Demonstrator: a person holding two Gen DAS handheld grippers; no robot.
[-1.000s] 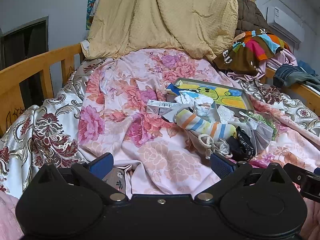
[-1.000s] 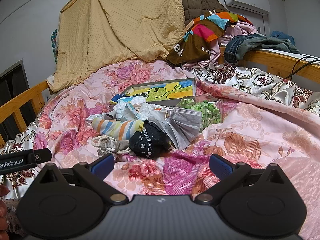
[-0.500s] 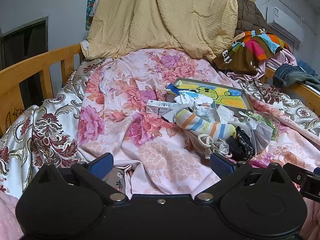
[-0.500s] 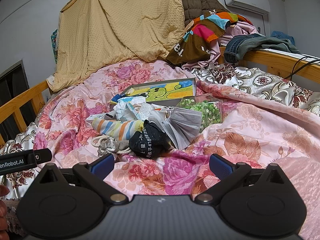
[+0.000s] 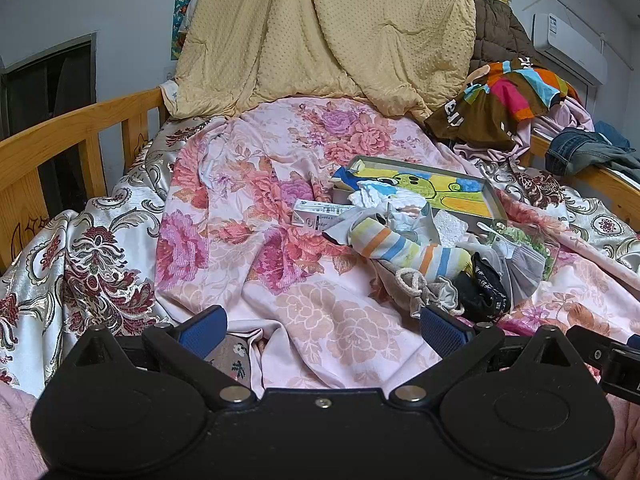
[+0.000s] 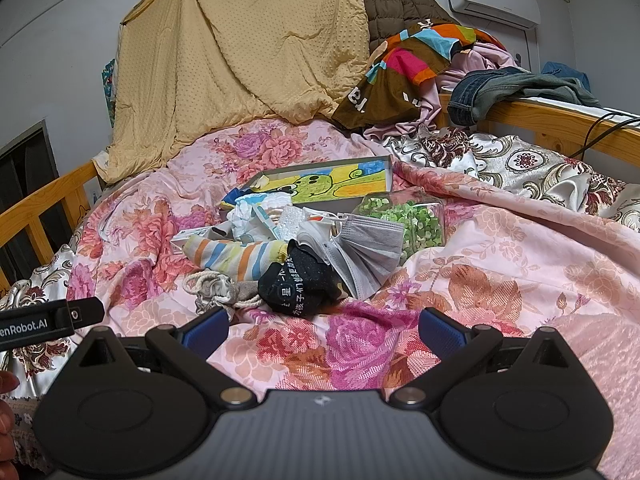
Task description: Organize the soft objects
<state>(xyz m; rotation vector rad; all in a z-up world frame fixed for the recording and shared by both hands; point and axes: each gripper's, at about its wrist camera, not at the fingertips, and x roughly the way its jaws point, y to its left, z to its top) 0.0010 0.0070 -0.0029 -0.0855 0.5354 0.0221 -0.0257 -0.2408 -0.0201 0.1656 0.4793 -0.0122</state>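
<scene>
A pile of small soft things lies on the pink floral quilt (image 5: pixel 320 312): a striped sock (image 5: pixel 408 248) (image 6: pixel 240 254), a black sock with white lettering (image 5: pixel 482 290) (image 6: pixel 298 284), a grey face mask (image 5: pixel 520 268) (image 6: pixel 366 246), a beige drawstring pouch (image 5: pixel 420 290) (image 6: pixel 218 290) and white crumpled cloth (image 5: pixel 380 198) (image 6: pixel 256 210). My left gripper (image 5: pixel 322 326) is open and empty, short of the pile and to its left. My right gripper (image 6: pixel 324 326) is open and empty, just short of the black sock.
A shallow tray with a colourful cartoon picture (image 5: pixel 432 192) (image 6: pixel 336 178) lies behind the pile, beside a clear box of green bits (image 6: pixel 408 218) and a small white carton (image 5: pixel 316 216). Wooden bed rails (image 5: pixel 80 140) (image 6: pixel 540 118) run along both sides. Clothes (image 6: pixel 420 64) are heaped at the back.
</scene>
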